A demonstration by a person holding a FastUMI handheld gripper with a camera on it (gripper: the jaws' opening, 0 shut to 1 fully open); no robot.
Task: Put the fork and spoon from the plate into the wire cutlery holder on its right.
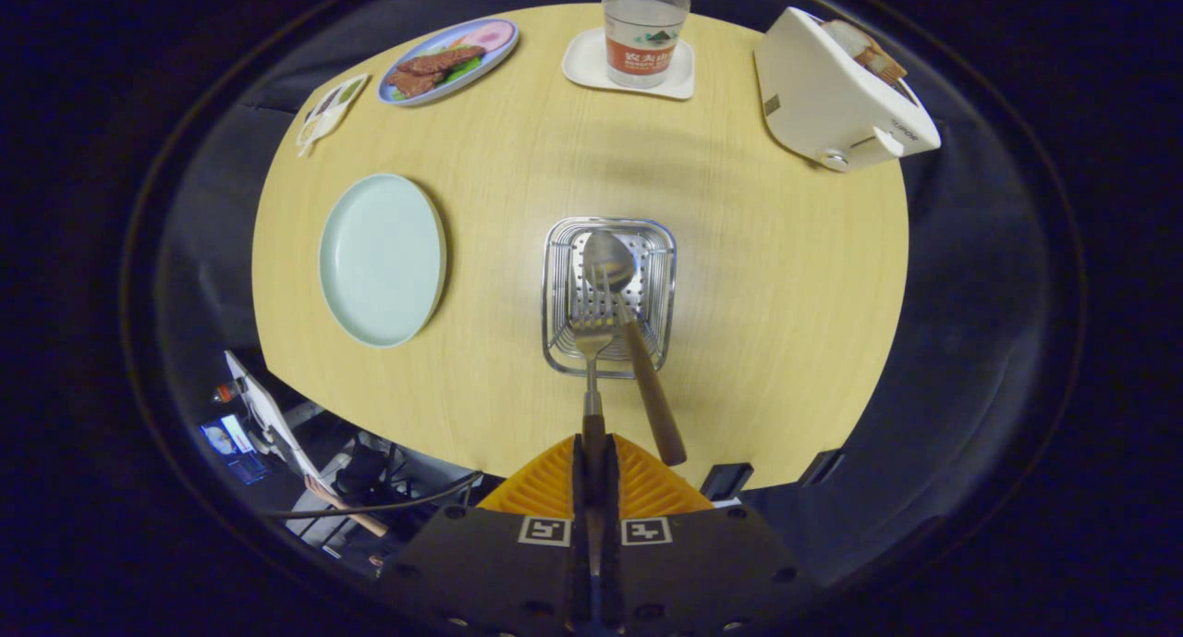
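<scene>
My gripper is shut on the fork, whose brown handle is pinched between the orange fingers. The fork's tines hang over the near part of the wire cutlery holder, just ahead of the fingers. The spoon lies in the holder, bowl toward the far side. Its brown handle leans out over the near rim, right of the fork. The pale green plate sits bare on the table, left of the holder.
On the round wooden table beyond the holder stand a water bottle on a white coaster, a white toaster with bread at the far right, a plate of food and a small dish at the far left.
</scene>
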